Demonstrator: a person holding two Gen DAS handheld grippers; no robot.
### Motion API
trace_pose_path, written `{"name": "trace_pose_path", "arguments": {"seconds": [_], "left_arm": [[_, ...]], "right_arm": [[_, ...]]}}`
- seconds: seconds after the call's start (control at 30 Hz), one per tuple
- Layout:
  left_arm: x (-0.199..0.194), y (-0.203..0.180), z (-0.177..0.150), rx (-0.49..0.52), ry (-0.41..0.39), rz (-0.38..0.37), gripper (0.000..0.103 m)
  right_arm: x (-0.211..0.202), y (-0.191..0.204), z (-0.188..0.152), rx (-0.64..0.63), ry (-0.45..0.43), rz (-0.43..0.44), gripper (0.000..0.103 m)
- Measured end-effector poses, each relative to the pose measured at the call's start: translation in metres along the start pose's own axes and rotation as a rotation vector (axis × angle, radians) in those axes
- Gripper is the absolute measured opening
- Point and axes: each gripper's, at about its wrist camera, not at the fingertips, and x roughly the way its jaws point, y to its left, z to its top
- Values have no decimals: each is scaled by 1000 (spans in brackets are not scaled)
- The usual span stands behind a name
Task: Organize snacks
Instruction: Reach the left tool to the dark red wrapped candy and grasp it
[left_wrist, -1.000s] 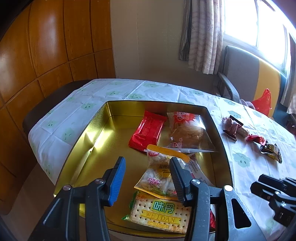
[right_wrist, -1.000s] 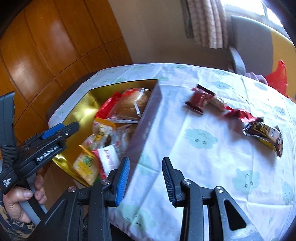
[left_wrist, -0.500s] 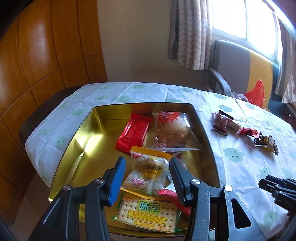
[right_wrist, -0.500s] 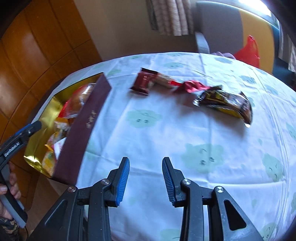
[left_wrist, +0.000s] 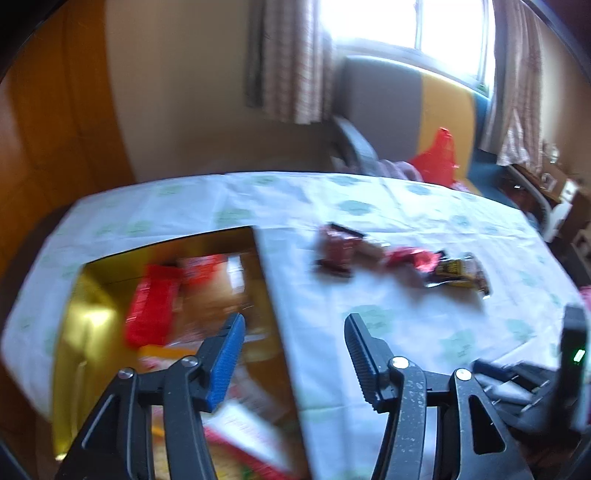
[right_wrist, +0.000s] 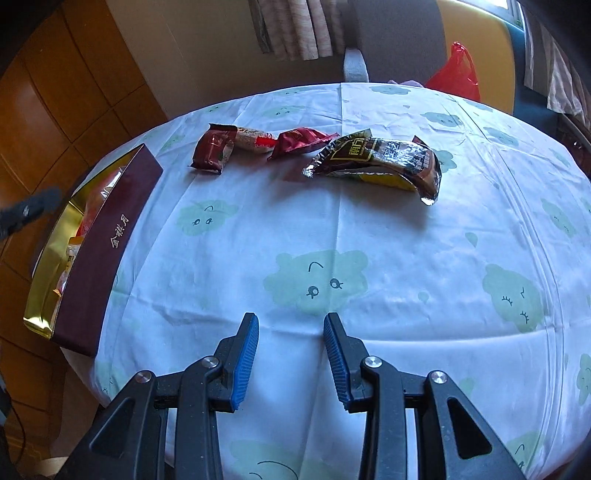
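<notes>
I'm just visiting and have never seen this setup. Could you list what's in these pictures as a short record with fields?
Setting: table with a cloud-print tablecloth
Container: gold-lined box at the table's left edge, several snack packs inside
Loose snacks: dark red packet, red twisted wrapper, dark brown packet, lying in a row on the cloth
Left gripper: open, empty, above the box's right wall
Right gripper: open, empty, over bare cloth, short of the loose snacks

A round table under a white cloth printed with pale green cloud faces (right_wrist: 369, 236) fills both views. Behind it stands a grey and yellow armchair (left_wrist: 402, 107) with a crumpled red plastic bag (right_wrist: 456, 75) on its seat. Checked beige curtains (left_wrist: 291, 59) hang beside a bright window (left_wrist: 417, 26), and brown wooden wall panels (right_wrist: 70, 77) line the left.
</notes>
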Motion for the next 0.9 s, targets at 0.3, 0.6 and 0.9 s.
{"name": "trace_pose_path", "arguments": {"seconds": [0.3,0.6,0.9], "left_arm": [[75,-45,57,104,111,-41,64],[163,-51,72,109,238,-3,64],[185,-54,70,85,256,-30,22]], "right_arm": [[0,-4,1,1,-2,36,38],[1,-9,3,5,-1,77,38],[2,-9,5,-8,-19,88,38]]}}
